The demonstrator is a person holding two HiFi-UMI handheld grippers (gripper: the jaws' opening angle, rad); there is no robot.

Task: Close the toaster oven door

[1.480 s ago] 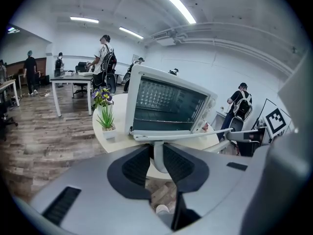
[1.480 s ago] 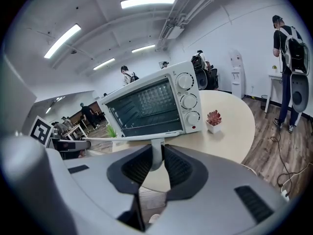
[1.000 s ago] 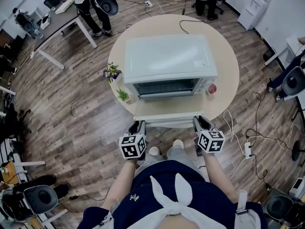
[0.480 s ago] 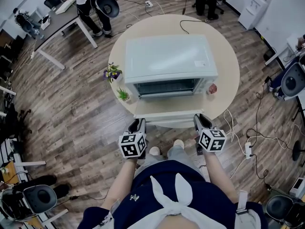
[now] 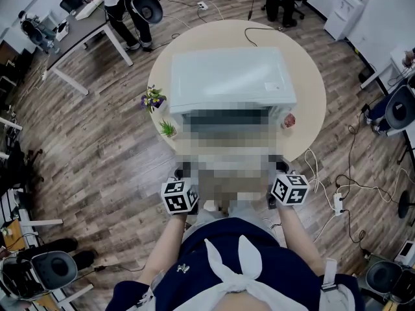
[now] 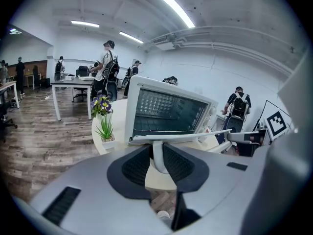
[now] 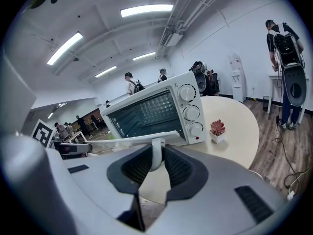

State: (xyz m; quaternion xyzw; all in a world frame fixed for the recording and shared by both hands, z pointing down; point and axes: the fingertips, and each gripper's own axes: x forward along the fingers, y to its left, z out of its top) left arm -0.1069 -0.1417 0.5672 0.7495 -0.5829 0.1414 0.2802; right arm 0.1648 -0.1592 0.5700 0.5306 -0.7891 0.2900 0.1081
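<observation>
A white toaster oven (image 5: 230, 76) stands on a round table (image 5: 311, 89), and its glass door hangs open toward me. A blurred patch hides the door in the head view. My left gripper (image 5: 183, 173) is at the door's left front corner, my right gripper (image 5: 277, 168) at its right one. In the left gripper view the pads of the left gripper (image 6: 157, 153) are shut on the left post of the white door handle (image 6: 186, 137). In the right gripper view the right gripper (image 7: 156, 155) clamps the right post of the same handle (image 7: 132, 139).
A pot of purple flowers (image 5: 152, 98) and a small green plant (image 5: 167, 129) stand left of the oven, a red succulent (image 5: 288, 120) to its right. Cables and a power strip (image 5: 337, 201) lie on the floor at right. People stand by a desk (image 5: 78, 31) far left.
</observation>
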